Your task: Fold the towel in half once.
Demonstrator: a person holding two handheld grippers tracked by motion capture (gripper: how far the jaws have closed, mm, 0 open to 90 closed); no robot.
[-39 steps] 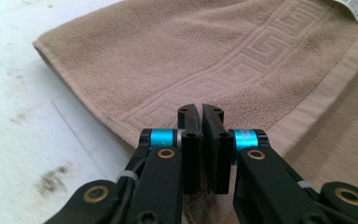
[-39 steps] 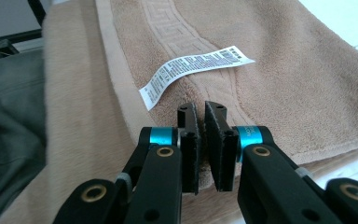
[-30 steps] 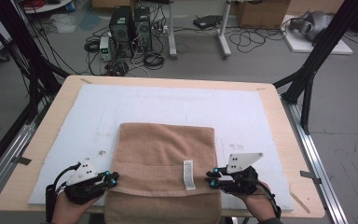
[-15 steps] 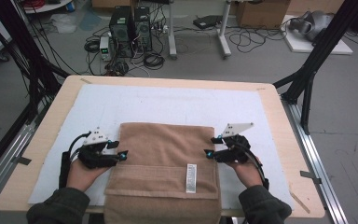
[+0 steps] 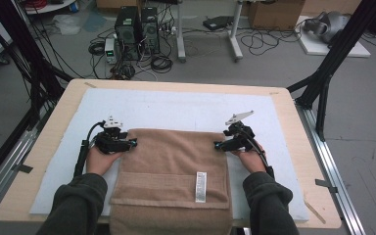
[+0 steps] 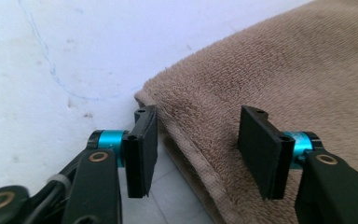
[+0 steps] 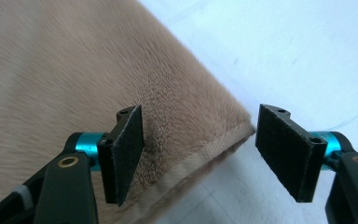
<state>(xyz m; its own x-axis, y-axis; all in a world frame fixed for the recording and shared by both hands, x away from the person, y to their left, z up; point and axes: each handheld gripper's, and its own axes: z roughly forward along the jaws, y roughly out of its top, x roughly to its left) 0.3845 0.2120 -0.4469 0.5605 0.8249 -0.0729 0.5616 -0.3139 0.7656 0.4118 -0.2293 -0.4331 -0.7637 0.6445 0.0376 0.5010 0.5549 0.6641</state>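
**Both tongs spread at the towel's far corners**

A folded brown towel (image 5: 174,171) lies in the lower middle of the high view on a white mat (image 5: 176,110) that covers the wooden table (image 5: 293,105); its near edge hangs over the table's front at the bottom of the frame. A white label (image 5: 201,186) sits on the towel's lower right part.

The left gripper (image 5: 130,143) is at the towel's upper left corner, the right gripper (image 5: 218,145) at its upper right corner. In the left gripper view the left gripper (image 6: 196,149) has its jaws spread, having just opened, with the towel's (image 6: 279,79) corner edge lying between them; whether the left pad grazes the cloth is hard to tell. In the right gripper view the right gripper (image 7: 200,154) stands spread too, just opening further, the towel's (image 7: 74,70) hemmed corner between the pads, unpinched.
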